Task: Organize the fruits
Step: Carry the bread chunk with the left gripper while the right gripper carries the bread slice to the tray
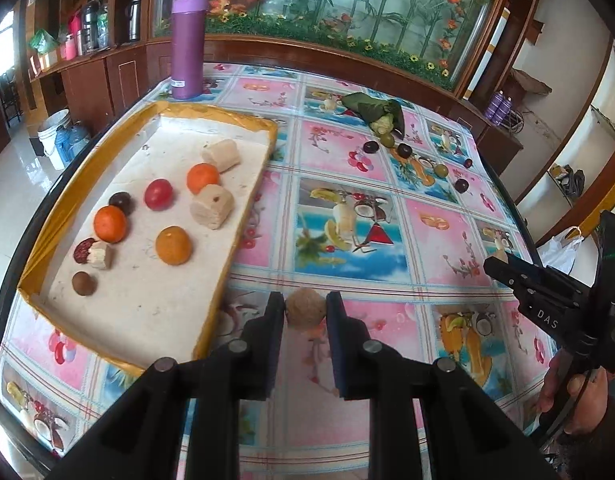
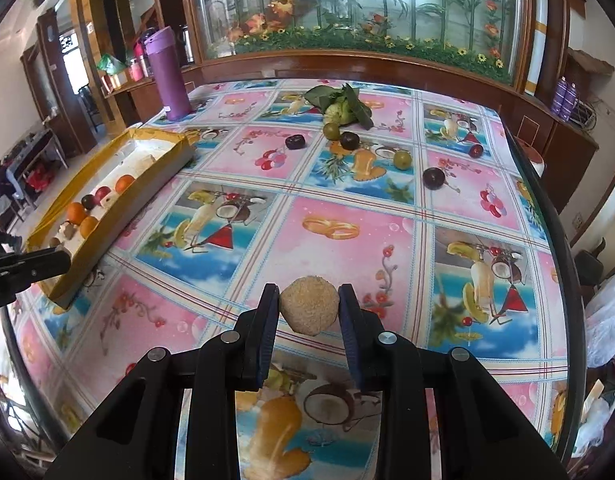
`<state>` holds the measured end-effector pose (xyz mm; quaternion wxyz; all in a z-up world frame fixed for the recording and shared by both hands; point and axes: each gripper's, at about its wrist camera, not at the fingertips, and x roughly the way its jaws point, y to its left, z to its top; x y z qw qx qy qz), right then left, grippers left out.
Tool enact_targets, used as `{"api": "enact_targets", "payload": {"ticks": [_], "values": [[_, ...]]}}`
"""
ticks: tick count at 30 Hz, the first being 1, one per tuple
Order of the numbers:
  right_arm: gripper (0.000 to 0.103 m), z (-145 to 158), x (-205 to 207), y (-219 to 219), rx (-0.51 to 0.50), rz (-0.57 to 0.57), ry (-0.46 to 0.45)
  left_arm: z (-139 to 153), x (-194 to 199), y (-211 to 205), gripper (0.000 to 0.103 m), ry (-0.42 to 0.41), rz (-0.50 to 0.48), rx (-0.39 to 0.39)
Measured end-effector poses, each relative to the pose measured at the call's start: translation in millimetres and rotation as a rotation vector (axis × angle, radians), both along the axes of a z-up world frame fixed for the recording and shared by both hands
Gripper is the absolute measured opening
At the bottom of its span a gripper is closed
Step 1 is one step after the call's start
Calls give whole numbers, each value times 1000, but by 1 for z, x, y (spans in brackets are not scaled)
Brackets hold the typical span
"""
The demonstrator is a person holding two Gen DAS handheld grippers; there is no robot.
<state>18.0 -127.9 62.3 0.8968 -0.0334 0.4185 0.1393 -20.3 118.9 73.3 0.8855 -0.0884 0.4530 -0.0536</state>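
Left hand-held gripper (image 1: 305, 312): clamped on small brown fruit (image 1: 305, 311), above surface (image 1: 387, 240) beside tray (image 1: 243, 216). Right hand-held gripper (image 2: 309, 312): clamped on tan fuzzy fruit (image 2: 309, 310), mid-surface. Advice: clear tray rim, lower into bare spot, then release.

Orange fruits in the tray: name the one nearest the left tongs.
The yellowish-orange fruit, alone near the tray's right wall. The other two are redder: one by the left wall, one farther back.

Table (image 2: 387, 248) under a fruit-print cloth. On it: tray (image 1: 243, 216) along the left edge, purple flask (image 1: 188, 44) at the far left corner, leafy bunch (image 2: 343, 106) near the far edge, dark plums (image 2: 433, 178) and green fruits (image 2: 402, 159) scattered just before it.
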Motion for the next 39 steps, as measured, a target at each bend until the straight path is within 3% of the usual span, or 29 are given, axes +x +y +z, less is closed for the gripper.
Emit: {"api": "enact_targets", "payload": {"ticks": [12, 19, 29, 39], "values": [[29, 12, 7, 77, -3, 140, -19, -5, -22, 96, 24, 5, 177, -11], [29, 19, 13, 127, 11, 229, -26, -9, -24, 133, 24, 9, 228, -1], [29, 19, 13, 208, 12, 375, -20, -17, -10, 141, 24, 27, 172, -18], [29, 4, 27, 246, -42, 419, 6, -27, 17, 124, 24, 45, 70, -14]]}}
